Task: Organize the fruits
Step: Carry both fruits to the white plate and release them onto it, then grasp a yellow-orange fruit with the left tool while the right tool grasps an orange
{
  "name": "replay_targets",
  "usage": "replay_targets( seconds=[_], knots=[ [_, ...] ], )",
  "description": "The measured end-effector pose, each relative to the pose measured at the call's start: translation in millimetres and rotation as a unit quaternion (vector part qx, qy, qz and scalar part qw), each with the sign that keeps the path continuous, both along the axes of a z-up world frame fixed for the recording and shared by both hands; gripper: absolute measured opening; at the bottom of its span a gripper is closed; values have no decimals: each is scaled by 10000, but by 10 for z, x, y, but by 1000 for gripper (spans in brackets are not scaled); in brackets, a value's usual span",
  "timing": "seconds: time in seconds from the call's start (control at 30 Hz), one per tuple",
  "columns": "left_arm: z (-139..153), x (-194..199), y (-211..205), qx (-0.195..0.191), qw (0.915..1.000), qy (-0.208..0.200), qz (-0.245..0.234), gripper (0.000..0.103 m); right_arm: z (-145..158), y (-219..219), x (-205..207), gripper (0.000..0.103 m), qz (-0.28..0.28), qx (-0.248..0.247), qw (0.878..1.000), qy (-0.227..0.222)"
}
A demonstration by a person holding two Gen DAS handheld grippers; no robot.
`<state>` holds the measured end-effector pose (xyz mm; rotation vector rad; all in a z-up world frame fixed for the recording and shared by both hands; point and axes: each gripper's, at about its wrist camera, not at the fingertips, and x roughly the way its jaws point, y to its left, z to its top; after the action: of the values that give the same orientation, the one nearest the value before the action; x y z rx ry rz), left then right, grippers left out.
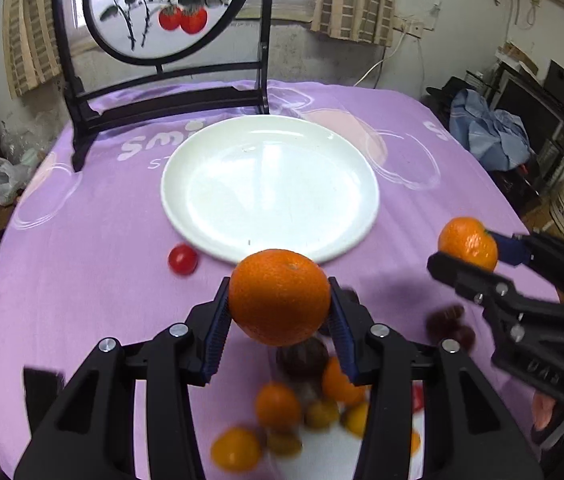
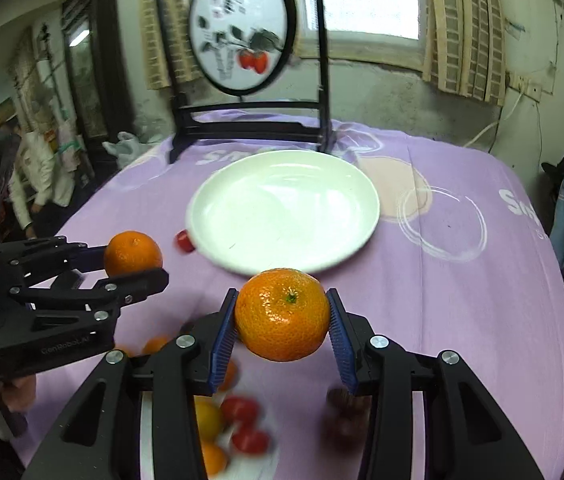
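Observation:
My left gripper [image 1: 279, 304] is shut on an orange [image 1: 279, 296] and holds it above the table, just in front of the empty white plate [image 1: 270, 188]. My right gripper [image 2: 282, 320] is shut on a mandarin [image 2: 282, 314] with a green stem mark, also held in the air near the plate's [image 2: 282, 208] front rim. Each gripper shows in the other's view: the right one [image 1: 470, 254] at the right, the left one [image 2: 132, 258] at the left. Below both grippers a blurred pile of small fruits [image 1: 302, 416] lies on a second white plate [image 2: 254, 460].
A small red tomato [image 1: 183, 259] lies on the purple tablecloth [image 1: 82, 280] by the plate's left rim. A black-framed round painted screen [image 1: 162, 20] stands at the table's far edge. Dark fruits [image 1: 450, 324] lie at the right. Clutter surrounds the table.

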<state>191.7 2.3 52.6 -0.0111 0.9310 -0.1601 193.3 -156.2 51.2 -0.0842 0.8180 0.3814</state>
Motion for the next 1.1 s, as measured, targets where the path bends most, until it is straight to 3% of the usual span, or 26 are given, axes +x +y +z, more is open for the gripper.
replay_targets(
  seconds=[0.17,0.37,0.43,0.5,0.57,0.7,0.77,0.93,1.1],
  knots=[
    [-299,742,86,10,9991,307,304,45,-254,161,554,44,-29,-212,9992,336],
    [-581,1167,169,76,9974,574,436,45,-538,262,975,45,-26,-426,9965,713],
    [-591,1196,191,68,9973,570,459,51,-553,241,1012,49,-52,-264,9972,701],
    [-509,1140,189,33,9981,413,455,54,-511,193,973,51,-59,-101,9981,606],
    [-402,1053,205,27,9984,281,485,70,-444,128,878,51,-118,-45,9984,545],
    [-196,742,227,162,9983,-6,552,74,-324,-34,608,57,-142,202,9984,510],
    [-144,557,237,283,9977,-50,612,85,-268,-104,440,62,-152,168,9989,400],
    [-45,2,324,420,9963,-234,710,91,-223,-258,-29,68,-134,-29,9997,220],
    [-136,-497,302,675,9953,-283,631,92,-306,-320,-560,71,-12,-50,9997,242]
  ],
)
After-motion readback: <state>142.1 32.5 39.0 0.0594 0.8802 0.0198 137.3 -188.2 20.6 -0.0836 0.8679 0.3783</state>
